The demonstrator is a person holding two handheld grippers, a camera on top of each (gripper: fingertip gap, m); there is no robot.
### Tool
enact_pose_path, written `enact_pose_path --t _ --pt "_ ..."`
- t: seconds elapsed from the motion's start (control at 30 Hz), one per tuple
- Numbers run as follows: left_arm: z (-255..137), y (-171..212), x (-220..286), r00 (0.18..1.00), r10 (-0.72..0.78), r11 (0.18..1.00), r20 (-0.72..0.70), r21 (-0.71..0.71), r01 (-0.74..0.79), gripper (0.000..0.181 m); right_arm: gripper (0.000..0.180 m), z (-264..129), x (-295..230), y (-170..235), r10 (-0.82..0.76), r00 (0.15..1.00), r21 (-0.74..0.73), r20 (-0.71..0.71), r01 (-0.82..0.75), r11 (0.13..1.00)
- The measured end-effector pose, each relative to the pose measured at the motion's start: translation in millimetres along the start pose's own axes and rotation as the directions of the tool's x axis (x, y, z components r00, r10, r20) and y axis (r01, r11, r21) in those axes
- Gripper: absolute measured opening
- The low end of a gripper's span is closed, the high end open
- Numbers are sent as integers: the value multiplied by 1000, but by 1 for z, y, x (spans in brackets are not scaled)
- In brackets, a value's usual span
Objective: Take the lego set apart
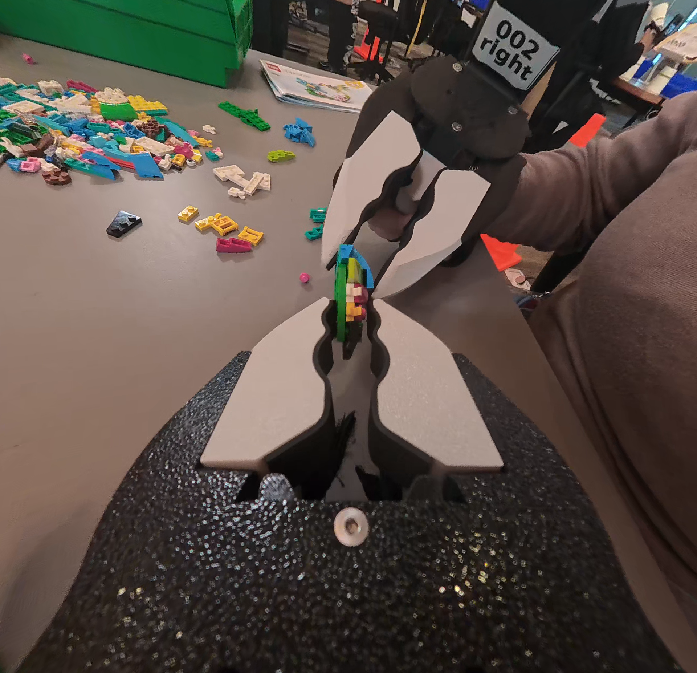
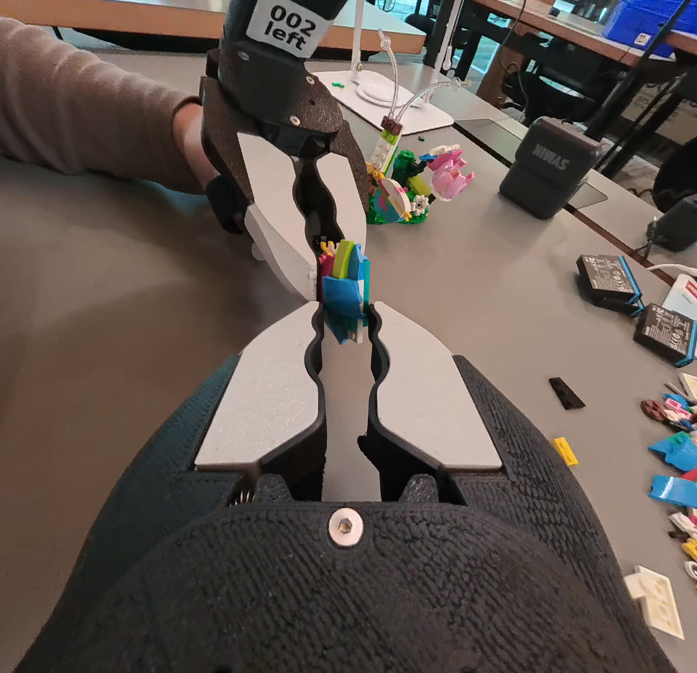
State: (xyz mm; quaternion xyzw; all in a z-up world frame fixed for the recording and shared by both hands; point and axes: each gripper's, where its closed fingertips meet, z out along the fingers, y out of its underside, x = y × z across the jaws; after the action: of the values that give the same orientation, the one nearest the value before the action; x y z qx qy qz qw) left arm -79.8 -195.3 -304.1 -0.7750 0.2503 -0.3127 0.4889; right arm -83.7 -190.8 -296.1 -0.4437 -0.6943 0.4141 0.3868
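A small lego chunk (image 1: 342, 296) of green, lime, yellow, magenta and blue pieces is held in the air above the grey table (image 1: 151, 334). My left gripper (image 1: 350, 306) is shut on its lower part. My right gripper (image 1: 352, 281) comes in from the upper right and is shut on its upper part. In the right wrist view the chunk (image 2: 339, 292) shows its blue side between my right gripper (image 2: 345, 309) and my left gripper (image 2: 337, 273), which reaches down from above. The two grippers' tips nearly touch.
A pile of loose bricks (image 1: 75, 126), a green bin (image 1: 132, 21) and a booklet (image 1: 313, 89) lie beyond. A part-built flower model (image 2: 407, 187), a dark box (image 2: 547, 168), batteries (image 2: 607, 281) and more loose bricks (image 2: 675, 447) lie on the table. My left and right fingertips are right by each other.
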Motion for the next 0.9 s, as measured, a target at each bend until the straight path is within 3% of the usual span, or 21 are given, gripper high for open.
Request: enact_pose_path --t 0.2,0.33,0.43,0.7,0.9 --pt "-1 -1 -6 999 -2 1000 35 -1 2 15 21 0 6 -1 -84 990 -29 -110 81 996" --pt "-2 1 -5 999 16 1000 35 -13 -16 15 18 -2 5 -4 -26 998 14 -59 27 1000" --pt "-1 2 -5 999 24 1000 37 -20 -23 15 18 -6 10 -7 -88 991 5 -104 89 996" --pt "-1 0 -3 1000 9 1000 20 2 -9 15 16 -2 3 -8 -104 993 12 -54 105 994" --pt "-2 -4 -11 997 -30 999 74 32 28 15 14 0 9 -9 -292 941 -63 -171 285 956"
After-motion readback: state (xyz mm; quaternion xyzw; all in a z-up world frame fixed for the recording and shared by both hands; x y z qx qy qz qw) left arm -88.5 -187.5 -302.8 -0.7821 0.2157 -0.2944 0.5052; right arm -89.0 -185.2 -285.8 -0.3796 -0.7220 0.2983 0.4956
